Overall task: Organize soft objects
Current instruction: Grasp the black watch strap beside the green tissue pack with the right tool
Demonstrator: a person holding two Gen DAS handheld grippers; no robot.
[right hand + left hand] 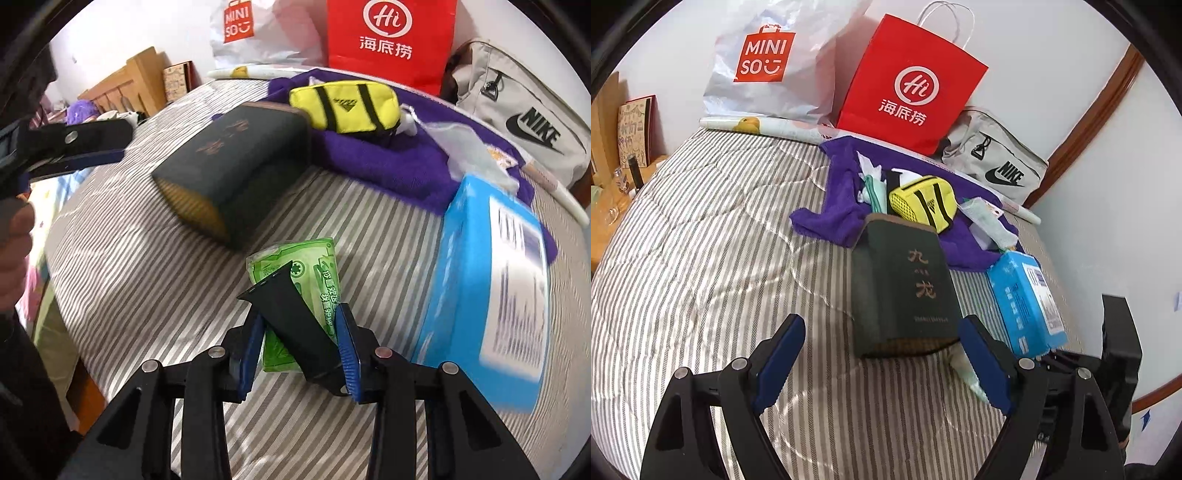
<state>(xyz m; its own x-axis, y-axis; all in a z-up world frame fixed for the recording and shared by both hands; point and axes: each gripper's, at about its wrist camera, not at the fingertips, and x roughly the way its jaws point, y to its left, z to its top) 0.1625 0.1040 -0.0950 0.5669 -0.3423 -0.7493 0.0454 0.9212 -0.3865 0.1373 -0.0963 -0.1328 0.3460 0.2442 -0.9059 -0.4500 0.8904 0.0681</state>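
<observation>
Green tissue pack (295, 280) lies on the striped bed cover (147, 266), between the dark green box (236, 162) and the blue pack (487, 280), just clear of both. R gripper (301, 347) is low over its near end, blue pads either side of it w/ a black strap piece (295, 321) across the gap; whether the pads press yet I can't tell. L gripper (882, 362) is spread wide, nothing btwn its fingers, hovering just short of the box's near edge. Behind the box: purple towel (842, 177) w/ a yellow pouch (923, 201) on top. Red paper bag (908, 85), white Miniso bag (764, 70) and grey Nike bag (997, 162) line the far edge by the wall. Open room: the wide stretch of cover left of the box; right side is tight, blue pack near the bed edge.
</observation>
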